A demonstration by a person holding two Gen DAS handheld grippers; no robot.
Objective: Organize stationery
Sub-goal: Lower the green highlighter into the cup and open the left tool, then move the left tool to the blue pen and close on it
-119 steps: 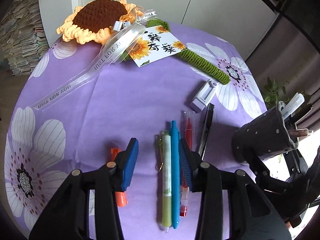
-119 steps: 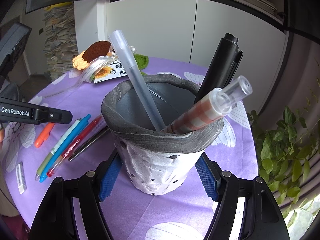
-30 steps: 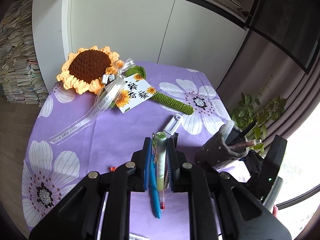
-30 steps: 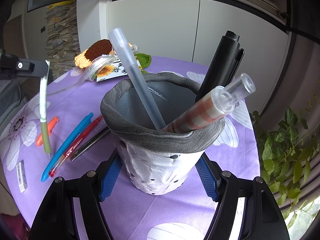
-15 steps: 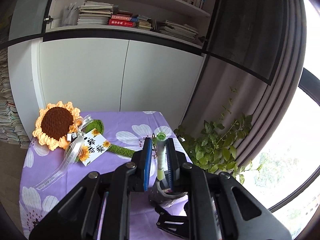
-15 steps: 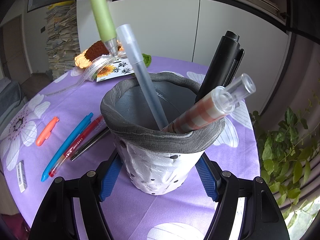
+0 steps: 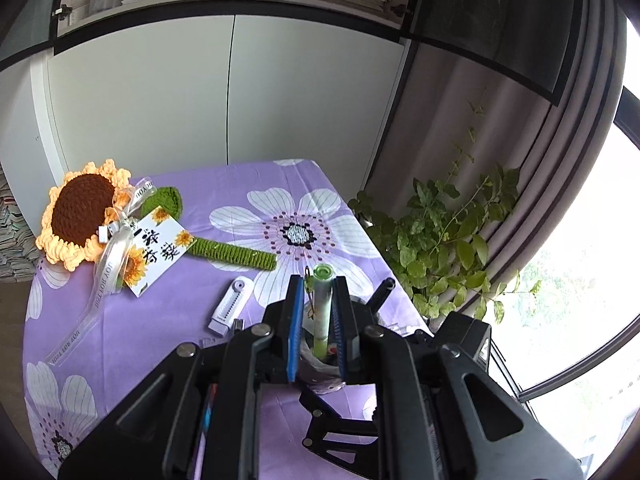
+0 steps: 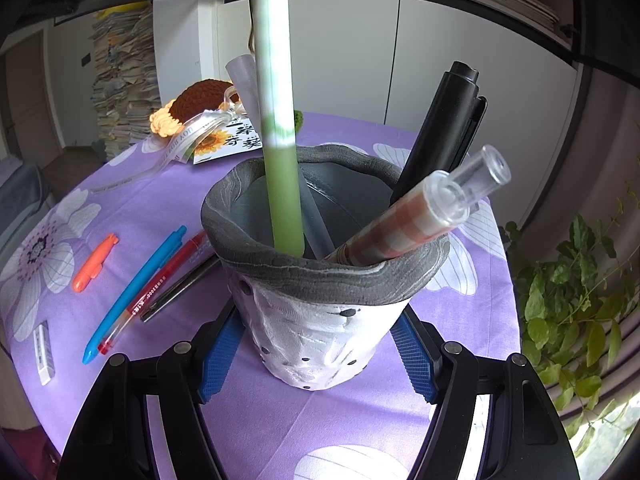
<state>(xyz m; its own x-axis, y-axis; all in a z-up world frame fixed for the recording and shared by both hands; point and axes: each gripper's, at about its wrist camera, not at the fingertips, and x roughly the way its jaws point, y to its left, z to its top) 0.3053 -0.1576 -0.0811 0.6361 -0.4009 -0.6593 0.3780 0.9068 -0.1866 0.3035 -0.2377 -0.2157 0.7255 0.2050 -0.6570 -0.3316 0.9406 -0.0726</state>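
Observation:
A grey-rimmed white pen holder (image 8: 320, 320) stands on the purple flowered tablecloth (image 8: 132, 200), and my right gripper (image 8: 318, 354) is shut on its lower wall from both sides. Inside it lean a black marker (image 8: 444, 120), a frosted pen (image 8: 244, 80) and a clear checked tube (image 8: 420, 216). My left gripper (image 7: 319, 280) is shut on a green and white pen (image 7: 322, 304), held upright above the holder (image 7: 320, 376). From the right wrist view the pen (image 8: 276, 80) has its green lower end inside the holder's rim.
Left of the holder lie a blue pen (image 8: 136, 288), a red pen (image 8: 168, 276), a black pen (image 8: 180, 288), an orange marker (image 8: 94, 262) and an eraser (image 8: 44, 352). A white clip-like tool (image 7: 230, 304) and a crochet sunflower (image 7: 84, 220) lie farther back. A plant (image 7: 440, 232) stands past the table's right edge.
My left gripper carried the green and white pen from above the table to over the holder, and its lower end went down inside the rim. The right gripper and holder stayed still.

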